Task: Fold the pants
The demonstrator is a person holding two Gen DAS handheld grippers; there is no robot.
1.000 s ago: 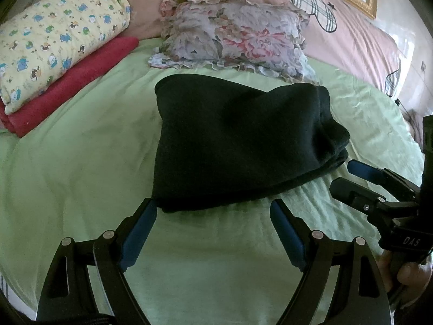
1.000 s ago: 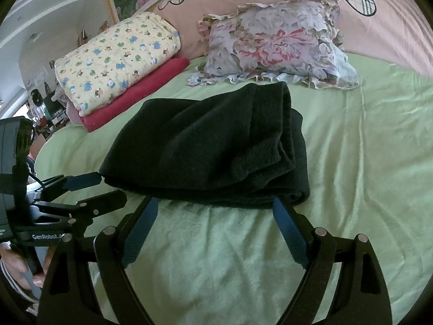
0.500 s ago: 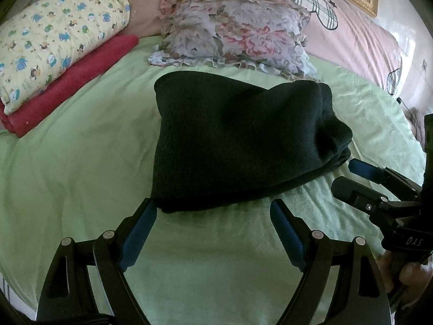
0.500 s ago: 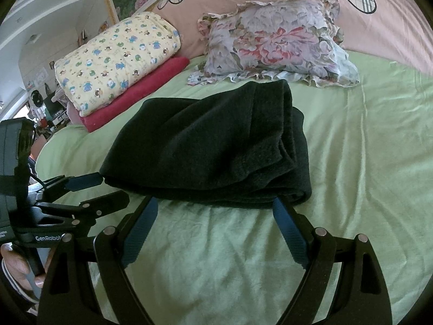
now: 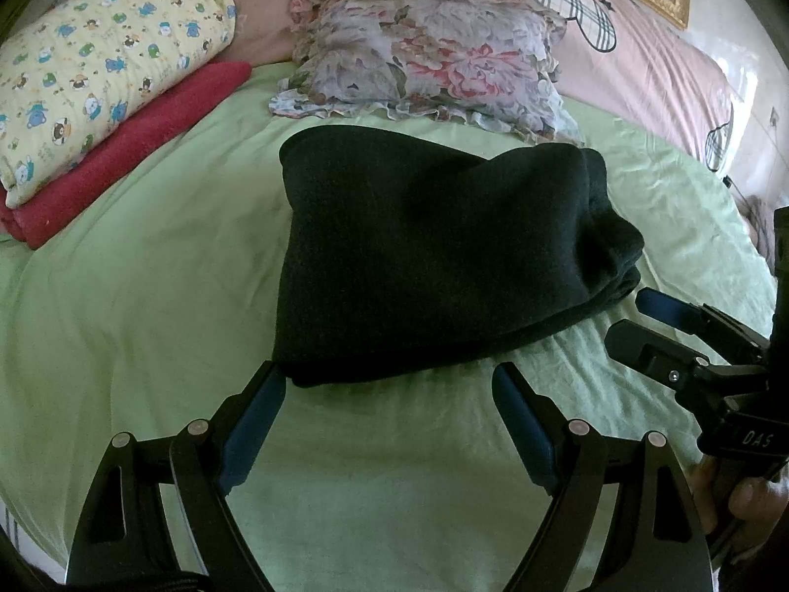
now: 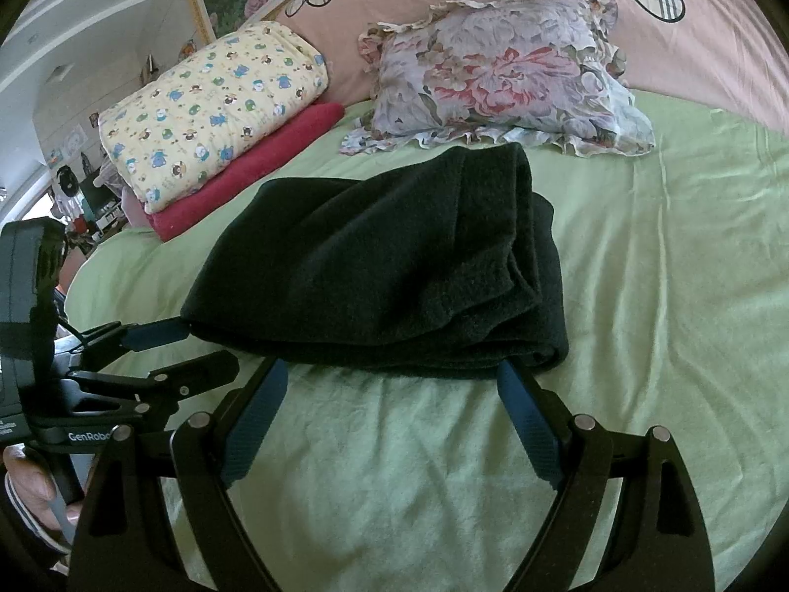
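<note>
Both claws stand spread wide and grip nothing: the left claw (image 5: 389, 380) and the right claw (image 6: 392, 377) sit just short of the near edge of the folded black fleece pants (image 5: 434, 256), mid-frame on the light green bedsheet (image 5: 148, 306). Only the right wrist view shows the pants' layered edges (image 6: 537, 306) and a cluttered room at far left. A floral ruffled pillow (image 5: 424, 59) lies behind; a yellow printed quilt (image 5: 98, 64) on a red blanket (image 5: 138, 148) sits upper left.

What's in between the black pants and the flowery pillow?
Only a thin strip of bare green sheet lies between the pants and the pillow; they sit close but apart, as the right wrist view shows.
</note>
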